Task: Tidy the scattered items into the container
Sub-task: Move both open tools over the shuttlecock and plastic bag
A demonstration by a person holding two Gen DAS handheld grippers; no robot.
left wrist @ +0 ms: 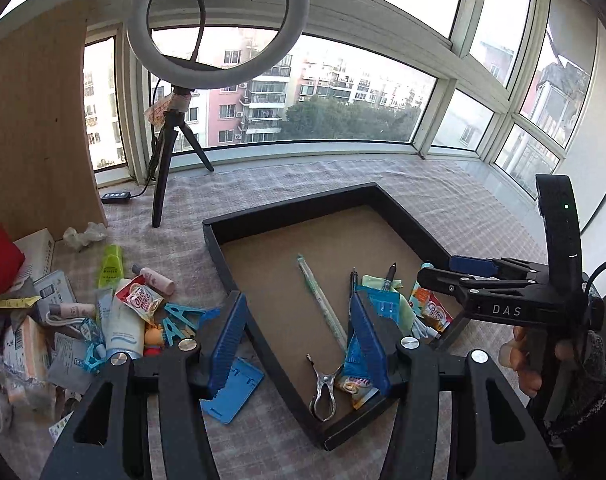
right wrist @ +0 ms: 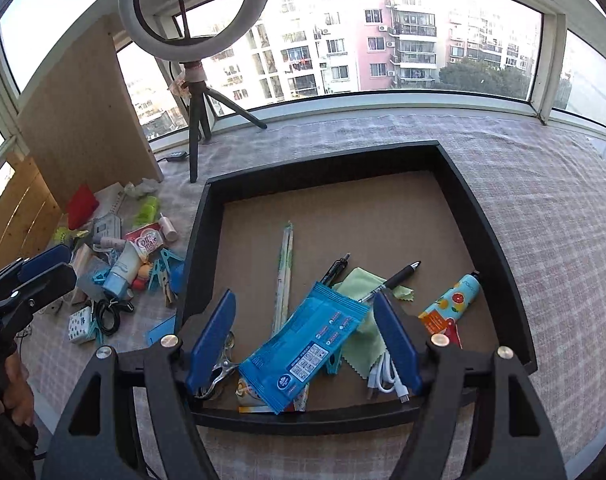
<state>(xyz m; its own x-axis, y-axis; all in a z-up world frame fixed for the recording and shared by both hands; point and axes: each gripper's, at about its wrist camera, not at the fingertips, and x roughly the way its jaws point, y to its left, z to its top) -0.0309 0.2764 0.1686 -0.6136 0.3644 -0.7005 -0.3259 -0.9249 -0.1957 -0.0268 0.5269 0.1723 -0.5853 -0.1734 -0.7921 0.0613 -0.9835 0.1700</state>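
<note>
We see the shallow black tray with a brown cardboard floor (right wrist: 487, 240) on the checked pink cloth of the desk (right wrist: 543, 184), and the flat blue wet-wipe packet (right wrist: 303, 354) lies inside it near the front wall. Its long axis runs diagonally, one end toward the tray's near-left corner, the other up and to the right toward the pale green cloth (right wrist: 361, 320). The right gripper (right wrist: 305, 344) stands wide above it, its blue pads either side of the packet and not pressing it. Beside the packet lie a metal clip (right wrist: 223, 372), a coiled white cable (right wrist: 383, 372), two black pens (right wrist: 399, 280) pointing up-right, a long green-and-white straw-like sleeve (right wrist: 283, 276) pointing almost straight toward the far wall, and a fruit-printed tube (right wrist: 459, 300).

The left gripper (left wrist: 299, 340) is also wide and holds nothing, hovering over the tray's left wall. To its left the loose pile remains on the desk: a white tube (left wrist: 121, 328), blue clothes pegs (left wrist: 179, 322), a lime-green bottle (left wrist: 111, 266), and what may be a coffee-creamer sachet (left wrist: 143, 300), though the print is blurred.
</note>
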